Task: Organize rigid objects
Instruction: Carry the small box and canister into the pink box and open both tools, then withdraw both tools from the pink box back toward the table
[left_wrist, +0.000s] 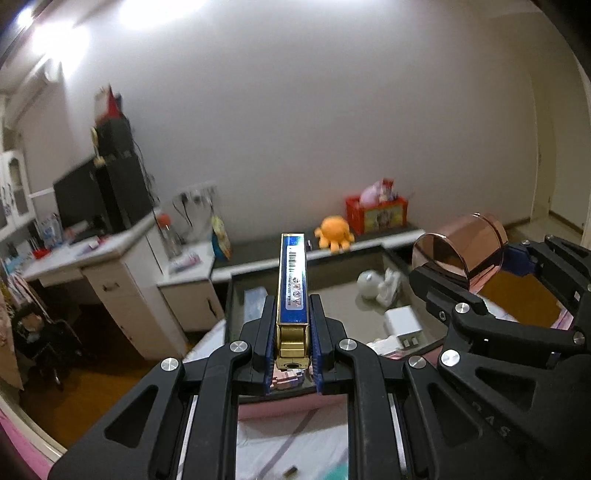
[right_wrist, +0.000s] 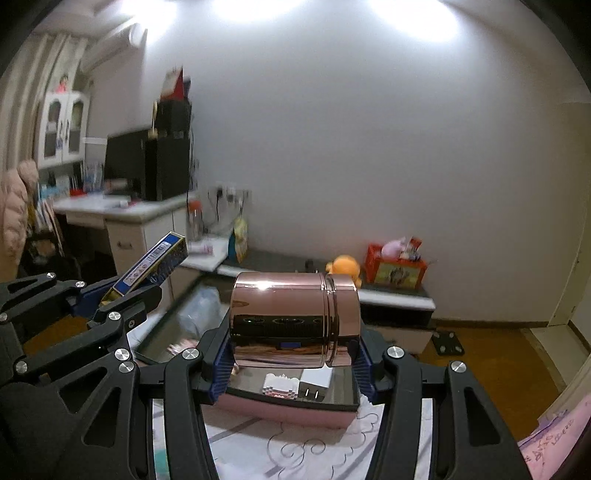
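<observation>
Both tools grip: left tool (left_wrist: 293, 325) box (left_wrist: 293, 273), right tool (right_wrist: 291, 354) canister (right_wrist: 293, 317).

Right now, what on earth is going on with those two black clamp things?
A person holds a hand-held gripper in each hand and is sorting objects. The left gripper has its jaws shut on a slim blue and gold box. The right gripper clamps a shiny copper canister lying sideways. Both hang over a pink-sided tray that already holds a white charger and other small items.
</observation>
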